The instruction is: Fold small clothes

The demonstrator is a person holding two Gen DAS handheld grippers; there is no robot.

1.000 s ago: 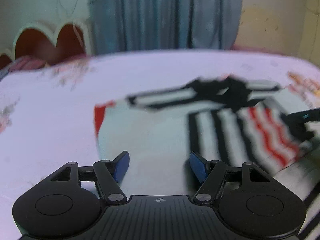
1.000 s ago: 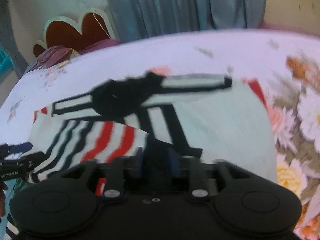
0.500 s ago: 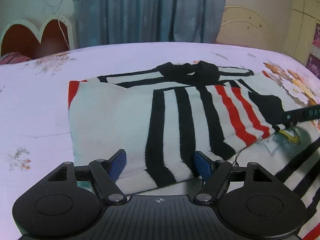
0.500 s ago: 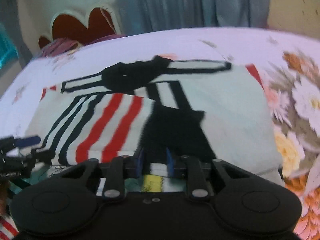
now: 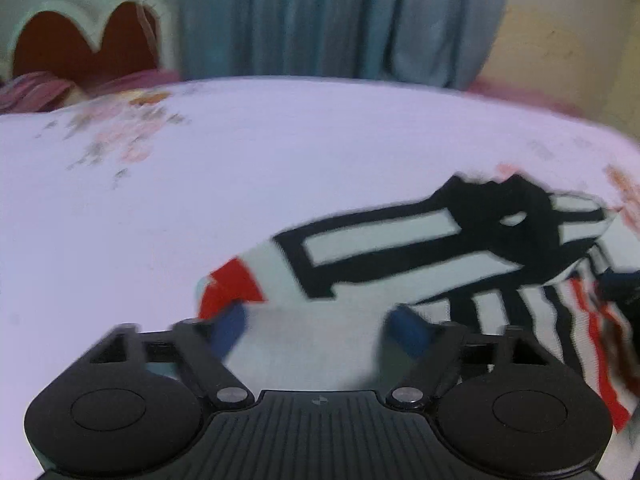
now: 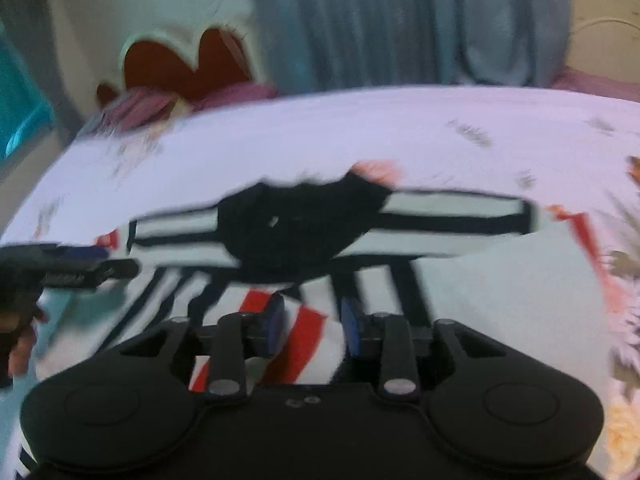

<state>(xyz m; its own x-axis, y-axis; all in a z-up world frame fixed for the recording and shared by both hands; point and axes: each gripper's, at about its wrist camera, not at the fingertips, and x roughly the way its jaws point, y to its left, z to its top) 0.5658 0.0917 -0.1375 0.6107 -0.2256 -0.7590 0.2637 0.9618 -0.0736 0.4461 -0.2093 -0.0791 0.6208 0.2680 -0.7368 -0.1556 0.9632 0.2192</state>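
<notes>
A small white shirt with black and red stripes (image 5: 400, 264) lies on the bed, partly folded; its black collar (image 6: 296, 224) faces the far side. My left gripper (image 5: 320, 326) is open and empty, low over the shirt's near left part by the red sleeve edge (image 5: 232, 284). My right gripper (image 6: 312, 322) is partly open over the folded striped flap (image 6: 296, 332), fingers apart with cloth showing between them. The left gripper also shows at the left of the right wrist view (image 6: 72, 266). Both views are blurred.
The bed has a pale floral sheet (image 5: 200, 184). A headboard with heart-shaped cutouts (image 5: 80, 44) and a grey-blue curtain (image 5: 320, 16) stand behind it. Big printed flowers are at the sheet's right side (image 6: 624, 280).
My right gripper has opened and let go of the striped flap, which now lies folded on the shirt. My left gripper has shifted left and forward, staying open. Both cameras are moving.
</notes>
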